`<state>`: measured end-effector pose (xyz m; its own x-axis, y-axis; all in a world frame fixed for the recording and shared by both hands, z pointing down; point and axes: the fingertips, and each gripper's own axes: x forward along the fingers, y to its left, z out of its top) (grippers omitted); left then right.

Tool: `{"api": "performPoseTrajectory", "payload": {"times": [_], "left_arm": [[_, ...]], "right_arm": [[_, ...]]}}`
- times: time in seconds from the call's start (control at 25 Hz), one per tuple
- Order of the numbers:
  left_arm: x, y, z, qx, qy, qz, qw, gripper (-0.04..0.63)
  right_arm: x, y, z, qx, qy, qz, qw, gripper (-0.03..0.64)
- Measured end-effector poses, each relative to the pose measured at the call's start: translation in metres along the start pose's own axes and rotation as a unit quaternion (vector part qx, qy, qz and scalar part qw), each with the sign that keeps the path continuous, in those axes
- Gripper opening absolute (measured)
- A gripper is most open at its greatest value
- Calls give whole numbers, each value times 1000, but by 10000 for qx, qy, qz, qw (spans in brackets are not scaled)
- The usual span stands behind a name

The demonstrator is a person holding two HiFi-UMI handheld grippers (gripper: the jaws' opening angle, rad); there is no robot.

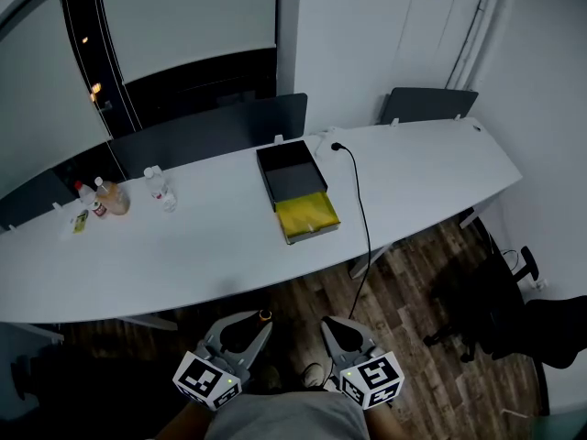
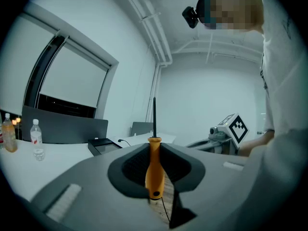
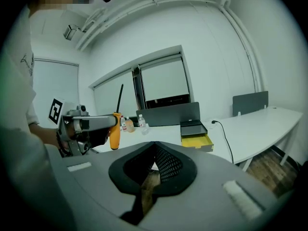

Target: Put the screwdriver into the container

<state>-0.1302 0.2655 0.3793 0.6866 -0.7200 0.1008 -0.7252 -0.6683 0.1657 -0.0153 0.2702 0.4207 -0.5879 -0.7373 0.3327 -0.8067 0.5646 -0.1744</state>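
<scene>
Head view: a long white table (image 1: 183, 246) carries the container (image 1: 292, 174), a black tray with a yellow section (image 1: 309, 214) at its near end. A black cable (image 1: 363, 218) runs from a plug beside the container, over the table's near edge, to the wooden floor (image 1: 413, 273). Several bottles (image 1: 158, 188) stand toward the table's left end, well apart from the container. Both grippers sit at the bottom of the frame, on the near side of the table and above the floor.

Left gripper (image 1: 240, 334): its jaws are clamped on the orange handle of the screwdriver (image 2: 154, 170). In the left gripper view the handle stands upright between the jaws and the dark shaft points straight up. The screwdriver is well apart from the container and not over the table.

Right gripper (image 1: 342, 335): in the right gripper view its jaws are together with nothing between them. The left gripper and the held screwdriver appear at that view's left.
</scene>
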Motion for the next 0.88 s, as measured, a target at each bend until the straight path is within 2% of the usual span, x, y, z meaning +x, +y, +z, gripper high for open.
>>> {"api": "performPoseTrajectory", "payload": {"times": [0.52, 0.88], "left_arm": [[-27, 24, 0, 27, -56, -164, 9998, 71], [-19, 31, 0, 28, -52, -256, 9997, 71]], "right_arm": [[20, 31, 1, -29, 7, -102, 9999, 15], [25, 24, 2, -7, 28, -175, 9998, 15]]}}
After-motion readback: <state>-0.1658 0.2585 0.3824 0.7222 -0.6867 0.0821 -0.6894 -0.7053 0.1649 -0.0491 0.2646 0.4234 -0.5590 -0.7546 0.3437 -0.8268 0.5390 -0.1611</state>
